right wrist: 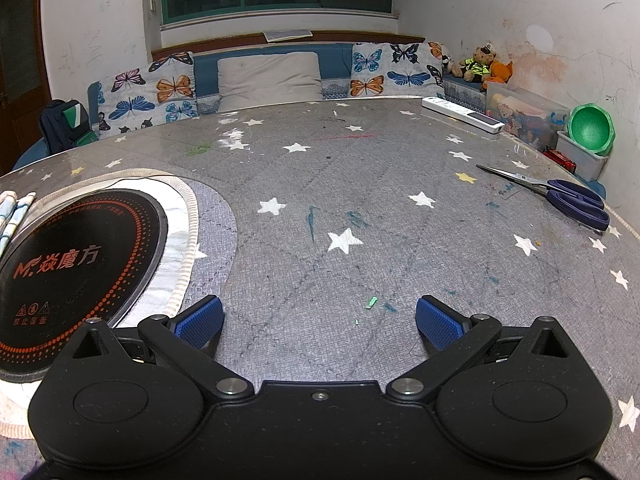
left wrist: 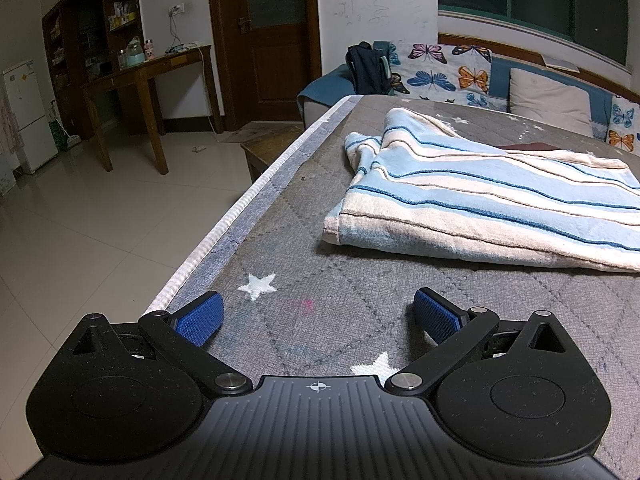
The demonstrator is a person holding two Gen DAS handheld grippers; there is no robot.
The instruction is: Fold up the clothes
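Note:
A blue-and-cream striped garment lies folded on the grey star-patterned table cover, ahead and to the right in the left wrist view. My left gripper hovers open over the cover just short of the garment's near edge, nothing between its blue pads. In the right wrist view only a sliver of the striped garment shows at the far left edge. My right gripper stands open above bare table cover, well to the right of the garment.
A black round induction hob is set into the table at the left. Scissors and a white power strip lie at the right. The table's left edge drops to the tiled floor. A sofa with butterfly cushions runs behind.

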